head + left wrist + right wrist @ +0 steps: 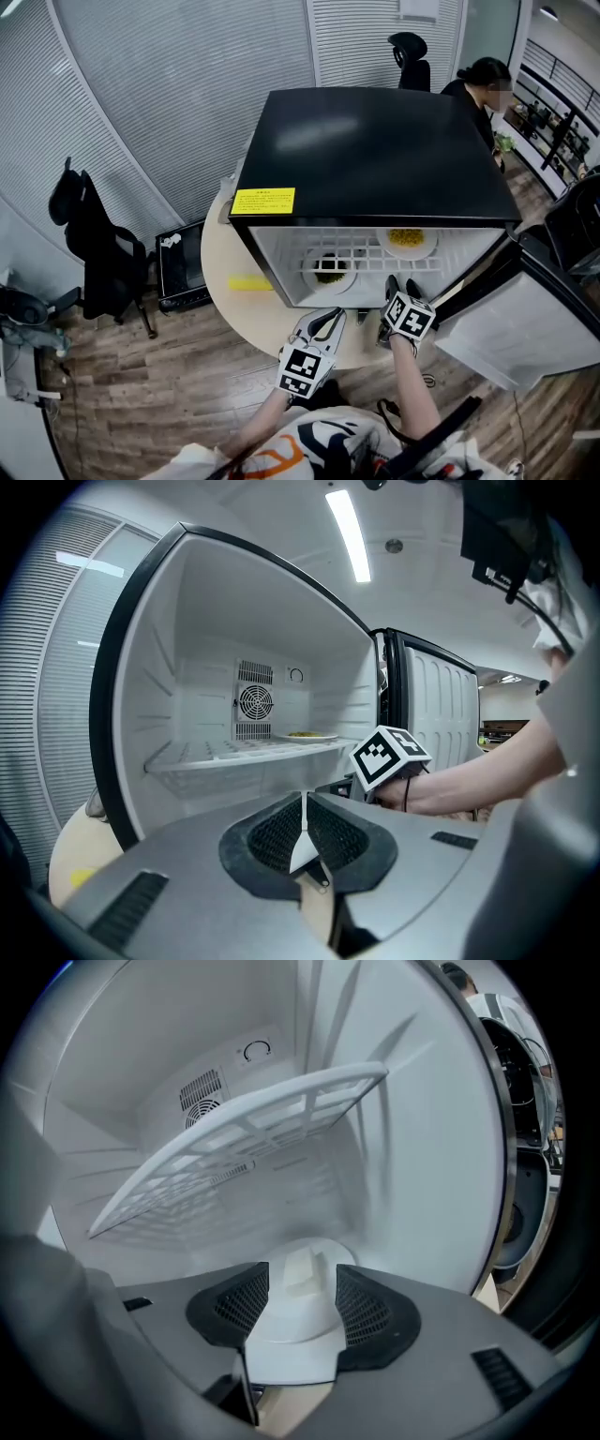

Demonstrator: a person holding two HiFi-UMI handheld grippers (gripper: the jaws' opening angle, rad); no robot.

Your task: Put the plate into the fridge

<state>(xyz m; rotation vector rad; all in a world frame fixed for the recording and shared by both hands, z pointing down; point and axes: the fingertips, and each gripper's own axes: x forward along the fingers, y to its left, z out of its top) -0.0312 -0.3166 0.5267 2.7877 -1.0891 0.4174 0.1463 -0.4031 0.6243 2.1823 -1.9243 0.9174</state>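
The black mini fridge (375, 155) stands open on a round table (220, 262). My right gripper (393, 285) reaches into its lower compartment, under the white wire shelf (253, 1129). Its jaws stand open, and a white plate (291, 1330) with a pale lump on it lies on the fridge floor between them, the pads clear of it. My left gripper (327, 321) waits shut and empty just outside the fridge opening, pointing in. A plate of yellow food (305, 734) sits on the shelf at the back right. Another plate (329, 267) with dark food shows through the shelf bars.
The fridge door (525, 319) hangs wide open to my right. A yellow item (248, 282) lies on the table left of the fridge. A black office chair (98, 248) and a low black box (183, 267) stand on the wood floor at the left. A person (478, 84) sits behind the fridge.
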